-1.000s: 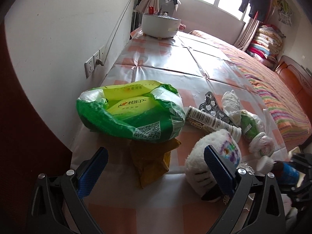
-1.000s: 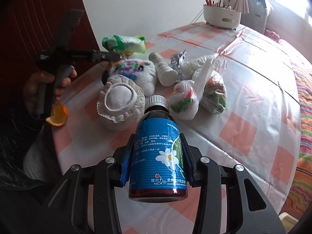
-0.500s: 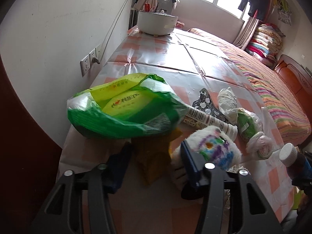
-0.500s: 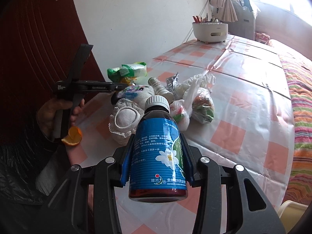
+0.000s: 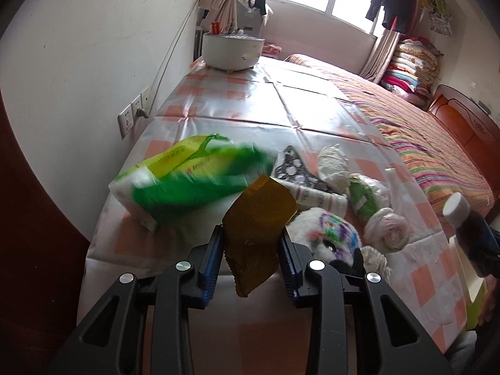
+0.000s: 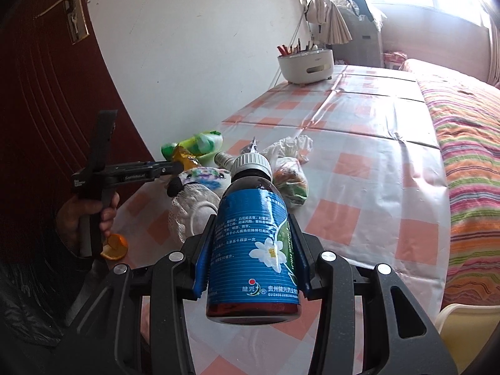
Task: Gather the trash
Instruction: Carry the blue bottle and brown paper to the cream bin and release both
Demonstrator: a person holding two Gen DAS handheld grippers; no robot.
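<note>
My left gripper (image 5: 251, 243) is shut on a brown-yellow wrapper (image 5: 257, 222) and holds it above the table's near end. In the right wrist view the left gripper (image 6: 176, 165) shows at the left with the wrapper (image 6: 184, 157) at its tip. My right gripper (image 6: 251, 247) is shut on a brown medicine bottle with a blue label (image 6: 253, 250) and white cap, held above the table; the bottle also shows at the right of the left wrist view (image 5: 468, 231). A green tissue pack (image 5: 187, 181), a white tube (image 5: 315, 197) and knotted plastic bags (image 5: 368, 197) lie on the checked tablecloth (image 5: 250, 109).
A white plush toy (image 5: 328, 234) and a lacy white cloth (image 6: 190, 209) lie at the near end. A piece of orange peel (image 6: 115, 245) sits by the table edge. A white pot (image 5: 231, 50) stands at the far end. Wall on the left, bed (image 5: 437, 143) on the right.
My left gripper closed on the brown-yellow wrapper and lifted it off the table. The right gripper rose and drew back a little with the bottle.
</note>
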